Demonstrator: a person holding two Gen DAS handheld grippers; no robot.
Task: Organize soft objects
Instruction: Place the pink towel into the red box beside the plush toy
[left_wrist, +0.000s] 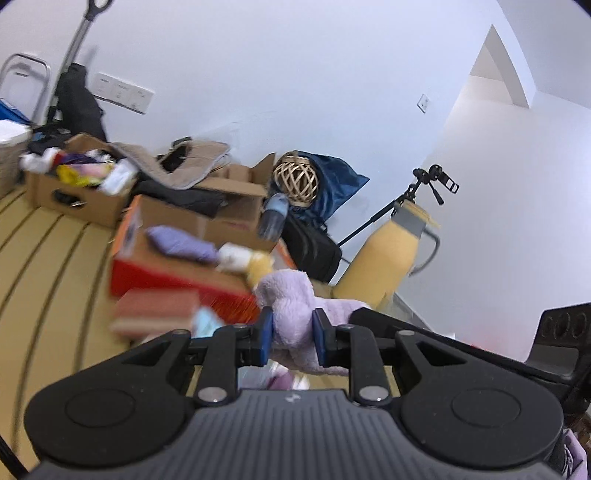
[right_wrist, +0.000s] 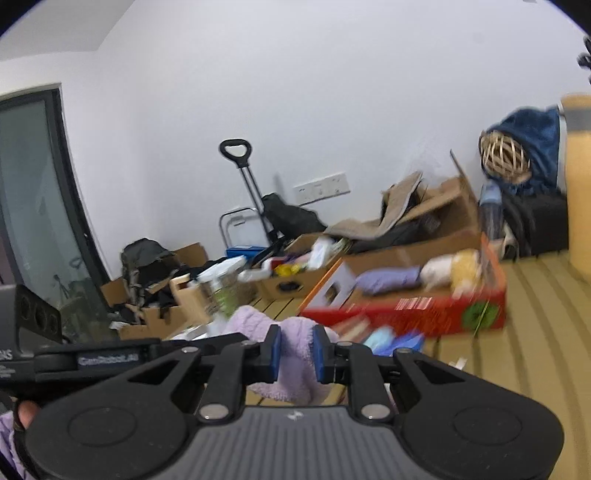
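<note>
Since it's floppy, both tools pinch the purple towel (left_wrist: 295, 314): left tool (left_wrist: 293, 338) & right tool (right_wrist: 297, 354) nearly shut on it.

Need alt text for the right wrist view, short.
The right gripper is shut on a lilac fleecy cloth that droops below its blue pads. Beyond it on the striped floor sits a red cardboard box holding a purple and a yellow soft item, with cluttered cardboard boxes along the white wall.

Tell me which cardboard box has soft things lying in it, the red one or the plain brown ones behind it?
The red box: a purple cloth and pale plush pieces lie in it.
</note>
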